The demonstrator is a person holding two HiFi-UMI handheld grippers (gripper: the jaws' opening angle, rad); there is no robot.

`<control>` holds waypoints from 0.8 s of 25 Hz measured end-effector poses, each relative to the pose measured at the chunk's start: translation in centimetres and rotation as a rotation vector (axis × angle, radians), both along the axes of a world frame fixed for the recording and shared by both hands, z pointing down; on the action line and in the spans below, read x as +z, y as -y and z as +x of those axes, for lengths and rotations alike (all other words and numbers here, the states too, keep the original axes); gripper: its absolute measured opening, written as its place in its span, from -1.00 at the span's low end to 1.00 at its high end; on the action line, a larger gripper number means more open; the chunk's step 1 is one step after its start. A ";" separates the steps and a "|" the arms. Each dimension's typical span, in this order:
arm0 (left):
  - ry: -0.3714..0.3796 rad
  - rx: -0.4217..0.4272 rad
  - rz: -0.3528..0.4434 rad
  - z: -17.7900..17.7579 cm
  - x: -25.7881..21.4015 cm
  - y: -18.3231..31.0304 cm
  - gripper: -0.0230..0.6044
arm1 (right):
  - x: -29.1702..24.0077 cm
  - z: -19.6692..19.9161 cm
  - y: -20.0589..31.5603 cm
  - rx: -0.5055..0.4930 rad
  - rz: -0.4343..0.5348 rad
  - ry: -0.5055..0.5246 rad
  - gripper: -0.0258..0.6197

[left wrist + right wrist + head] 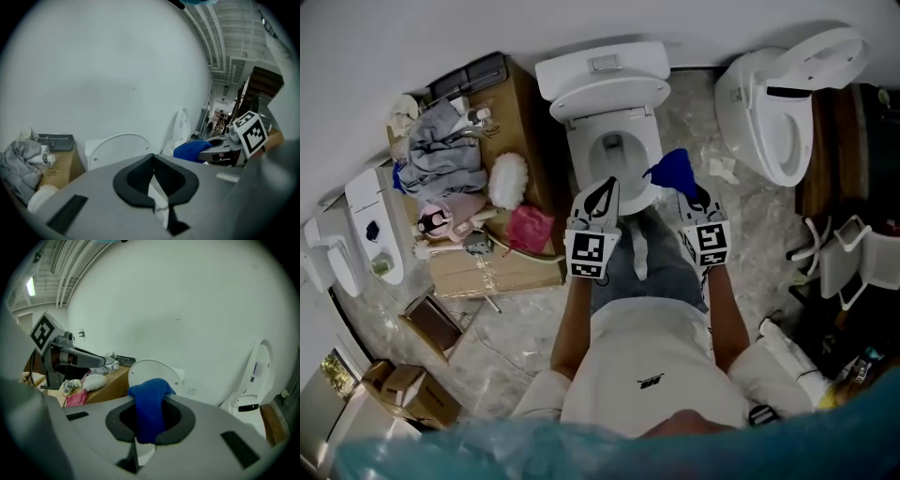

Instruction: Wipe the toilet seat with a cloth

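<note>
The right tongs [151,401] are clamping a blue cloth [149,416]. The cloth is bunching up past the tips and draping back down between the two jaws. In the head view, the right tongs [686,195] are pointing forward, and the cloth [669,169] is showing over the right edge of the toilet seat [579,159]. It is not clear whether the cloth is touching the seat.

The left tongs [153,161] are sitting with their jaws together and nothing between them. They [602,192] are hovering over the front of the seat, just beside the right tongs, with the bowl ahead of both. The lid [605,94] is standing raised against the tank.

From the left gripper view, the cloth [190,151] is sticking out of the right tongs [220,149], off to the right of the lid [117,147].
</note>
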State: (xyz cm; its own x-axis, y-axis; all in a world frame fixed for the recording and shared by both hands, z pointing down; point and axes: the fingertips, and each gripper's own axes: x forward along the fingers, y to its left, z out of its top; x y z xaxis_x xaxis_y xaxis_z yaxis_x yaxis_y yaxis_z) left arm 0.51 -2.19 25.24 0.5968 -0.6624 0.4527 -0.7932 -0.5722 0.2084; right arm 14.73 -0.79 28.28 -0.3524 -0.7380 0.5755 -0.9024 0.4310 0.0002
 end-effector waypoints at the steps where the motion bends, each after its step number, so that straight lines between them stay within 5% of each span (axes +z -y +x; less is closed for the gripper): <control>1: -0.001 -0.005 -0.010 0.3 0.8 0.2 -0.90 | 0.9 0.4 0.3 0.000 -0.012 -0.003 -0.85; 20: 0.046 -0.149 -0.197 5.1 18.8 3.6 -0.90 | 21.0 5.9 6.4 -0.226 -0.184 -0.148 -0.85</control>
